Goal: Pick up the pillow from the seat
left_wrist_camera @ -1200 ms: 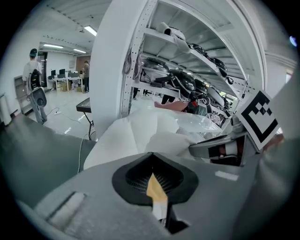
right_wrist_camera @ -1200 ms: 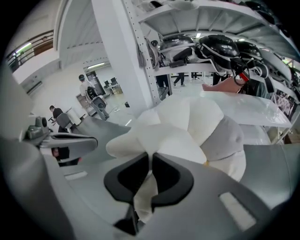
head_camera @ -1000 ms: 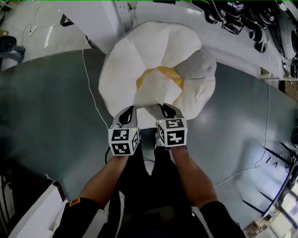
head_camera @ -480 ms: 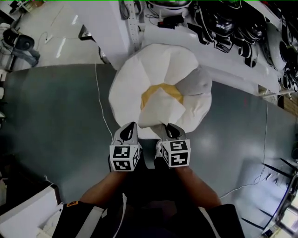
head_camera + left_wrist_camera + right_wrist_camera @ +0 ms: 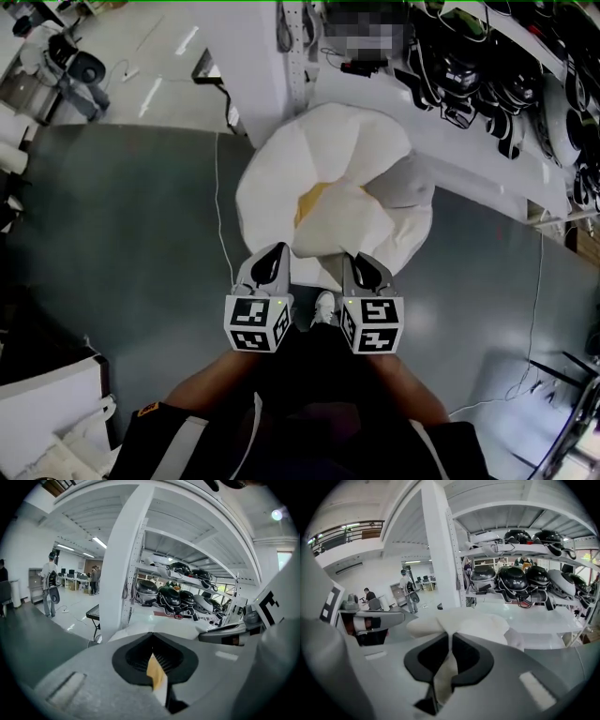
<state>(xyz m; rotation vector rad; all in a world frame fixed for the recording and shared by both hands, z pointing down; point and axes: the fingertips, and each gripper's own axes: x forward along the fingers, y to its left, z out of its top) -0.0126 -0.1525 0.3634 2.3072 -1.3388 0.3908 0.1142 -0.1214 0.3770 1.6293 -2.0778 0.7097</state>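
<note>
A big white round pillow (image 5: 328,178) with a yellow patch (image 5: 314,199) and a grey patch (image 5: 405,187) hangs in front of me, above the grey floor. My left gripper (image 5: 272,255) is shut on its near edge, with yellow and white fabric (image 5: 157,677) pinched between the jaws. My right gripper (image 5: 364,264) is shut on the pillow's near edge too, and white fabric (image 5: 443,679) bunches between its jaws. The rest of the pillow (image 5: 459,623) bulges beyond the right jaws. The two grippers stand side by side, close together.
A white column (image 5: 272,66) and white shelving with several black helmets (image 5: 469,56) stand just beyond the pillow. A thin cable (image 5: 222,216) runs over the grey floor (image 5: 122,225). A white box (image 5: 47,412) sits at lower left. People stand far off (image 5: 49,585).
The pillow and both grippers have moved toward the white column and the helmet shelf. Both grips are unchanged. The pillow's front has folded more over the yellow patch.
</note>
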